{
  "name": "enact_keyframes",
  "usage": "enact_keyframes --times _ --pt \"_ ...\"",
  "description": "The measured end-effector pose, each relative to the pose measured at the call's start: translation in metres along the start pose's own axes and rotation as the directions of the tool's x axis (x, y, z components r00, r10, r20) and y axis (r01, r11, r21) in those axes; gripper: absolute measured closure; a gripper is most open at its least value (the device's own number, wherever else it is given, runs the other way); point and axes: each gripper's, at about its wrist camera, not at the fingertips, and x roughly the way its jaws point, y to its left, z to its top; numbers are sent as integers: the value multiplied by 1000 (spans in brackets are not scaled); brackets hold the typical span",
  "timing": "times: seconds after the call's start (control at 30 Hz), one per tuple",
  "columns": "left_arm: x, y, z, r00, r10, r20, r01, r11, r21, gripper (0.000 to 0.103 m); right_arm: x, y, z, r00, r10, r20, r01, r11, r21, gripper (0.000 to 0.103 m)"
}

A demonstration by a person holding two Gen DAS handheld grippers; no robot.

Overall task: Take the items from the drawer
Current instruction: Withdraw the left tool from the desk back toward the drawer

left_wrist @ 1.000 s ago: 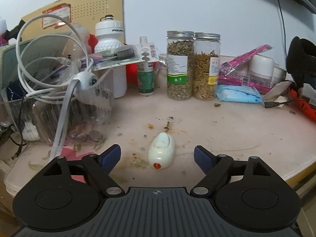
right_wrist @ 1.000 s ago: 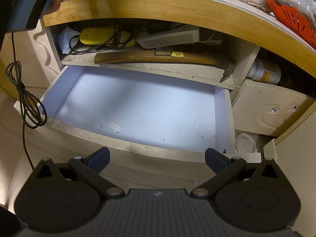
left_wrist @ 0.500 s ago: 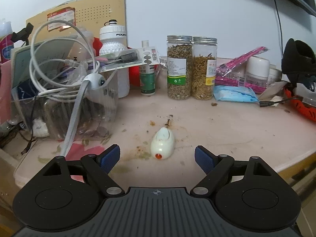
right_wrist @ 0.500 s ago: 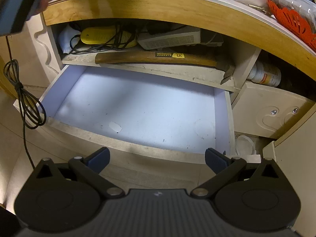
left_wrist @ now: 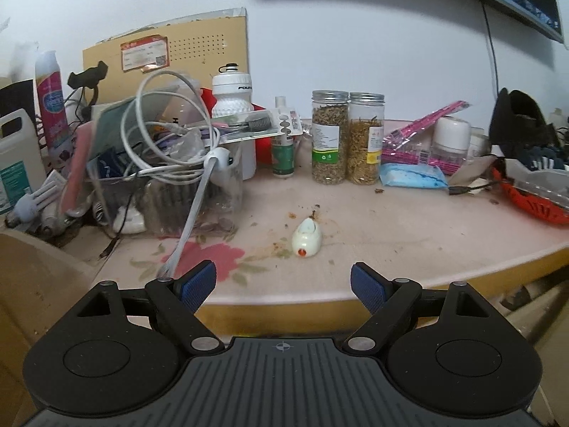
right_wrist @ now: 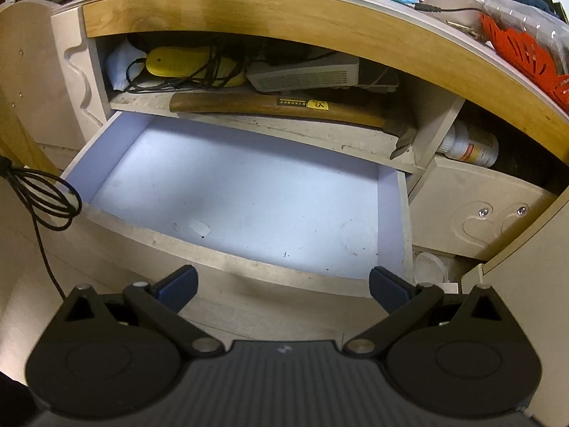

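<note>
The small white device is lying on the desk top, beyond the left gripper. The drawer is standing open and bare below the right gripper. Both grippers are spread wide, carrying nothing. The device looks light, rigid and smooth; a grip across its narrow sides seems best.

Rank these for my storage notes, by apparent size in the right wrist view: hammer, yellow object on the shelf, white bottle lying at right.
1. hammer, longest
2. yellow object
3. white bottle, partly hidden, so unsure
</note>
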Motion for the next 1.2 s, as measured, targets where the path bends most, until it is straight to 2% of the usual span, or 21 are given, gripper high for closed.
enact_keyframes --times 0.6,0.73,0.83,1.0,1.2 --pt "-79 12 -39 997 -18 -71 18 1000 -4 19 -8 -5 -9 999 -34 8 34 999 10 0" --pt "-80 14 -48 996 -16 -83 16 1000 3 19 -10 -3 -11 999 -37 12 37 999 2 0" --pt "-75 16 -56 995 12 -104 -10 1000 16 19 -12 -3 -12 999 -38 15 38 999 7 0" --pt "-56 21 -74 982 -15 -189 14 1000 -7 19 -13 -4 -12 999 -36 20 36 999 12 0" --pt "-40 19 -103 970 -70 -234 64 997 -32 19 -14 -5 -11 999 -33 22 32 999 24 0"
